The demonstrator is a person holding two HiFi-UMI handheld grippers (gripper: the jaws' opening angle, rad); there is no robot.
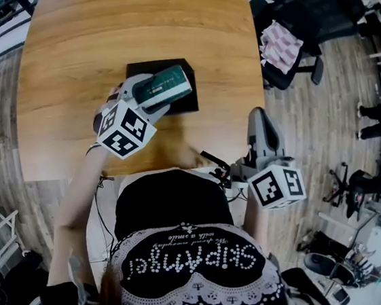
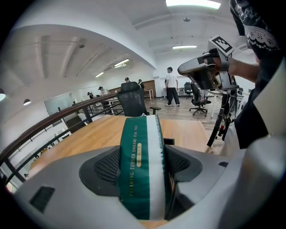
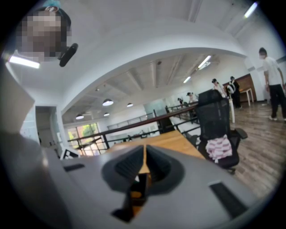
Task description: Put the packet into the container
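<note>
The packet point(image 1: 166, 83) sits clamped between the jaws of the left gripper point(image 1: 147, 96), over the black container point(image 1: 188, 103) on the counter point(image 1: 136, 31). Its long axis runs roughly across the container, so the way in looks to be straight down. The left arm reaches forward over the counter, while the right gripper point(image 1: 260, 115) hangs off the near edge, well apart, jaws together on nothing.

This is an open-plan office. A large wooden tabletop point(image 1: 130, 39) stands on a plank floor point(image 1: 323, 119), with black swivel chairs point(image 1: 324, 3) on castors nearby. A dark railing point(image 2: 62, 115) runs along one side. Strip lights point(image 2: 184, 46) cross the white ceiling, and people point(image 2: 171, 87) stand among more desks and chairs.
</note>
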